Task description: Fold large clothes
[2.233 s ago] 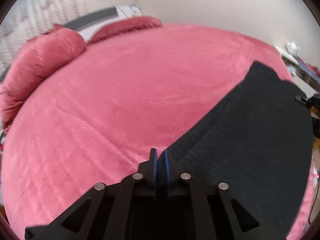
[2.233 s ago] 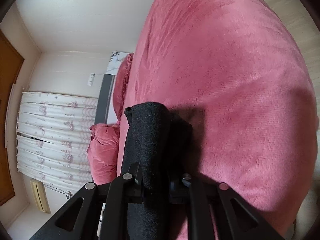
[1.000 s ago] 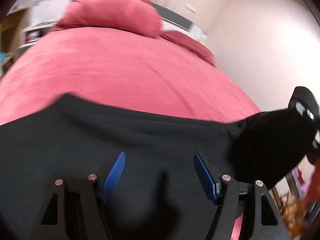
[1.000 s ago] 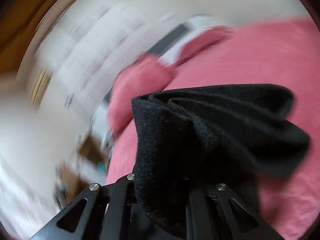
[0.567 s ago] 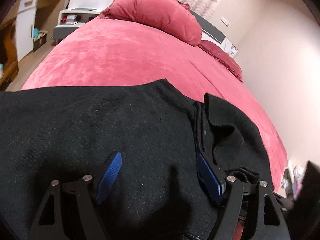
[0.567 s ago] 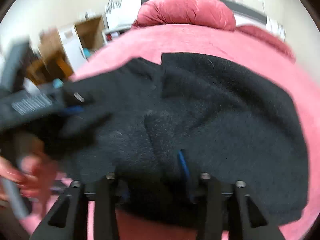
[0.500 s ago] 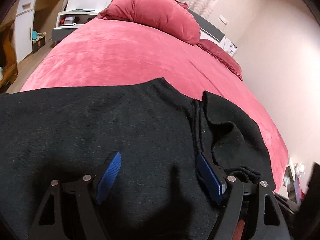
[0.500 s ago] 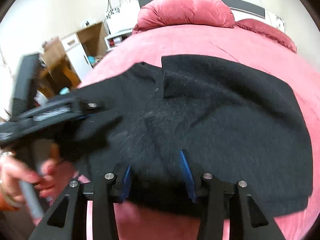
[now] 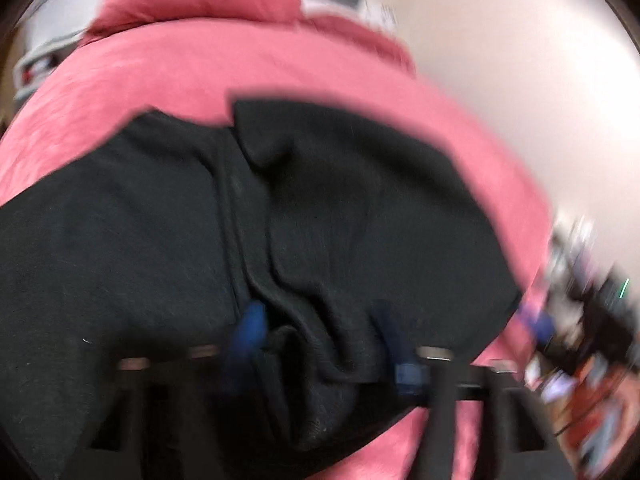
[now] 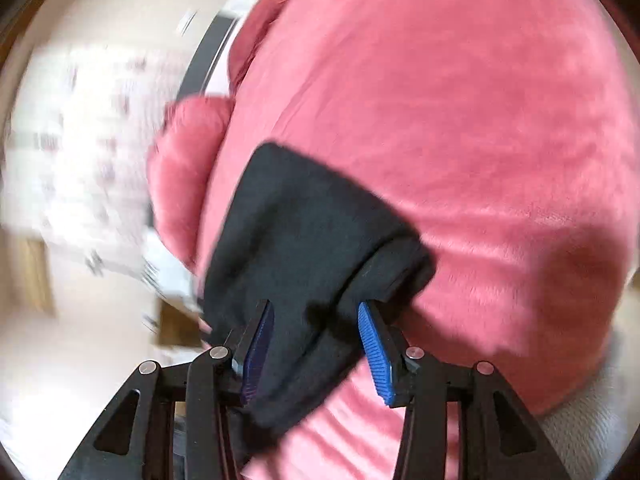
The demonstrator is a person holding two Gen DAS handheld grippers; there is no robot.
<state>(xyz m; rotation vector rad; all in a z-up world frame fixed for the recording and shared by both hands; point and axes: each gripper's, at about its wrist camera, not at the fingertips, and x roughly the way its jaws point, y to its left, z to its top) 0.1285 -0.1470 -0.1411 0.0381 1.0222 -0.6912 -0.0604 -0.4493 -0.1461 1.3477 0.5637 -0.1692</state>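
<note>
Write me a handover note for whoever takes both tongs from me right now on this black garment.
Left tongs: jaws closing around a bunched ridge of the black garment; the view is blurred, so a firm grip cannot be confirmed.
Right tongs: open, blue pads apart, with a fold of the garment lying between them, not pinched.
Garment: on the pink bed cover, with one layer lapped over another down the middle and wrinkled near the left tongs.
Done: a first fold appears laid.
Left: probably smooth the wrinkles and fold it smaller.
</note>
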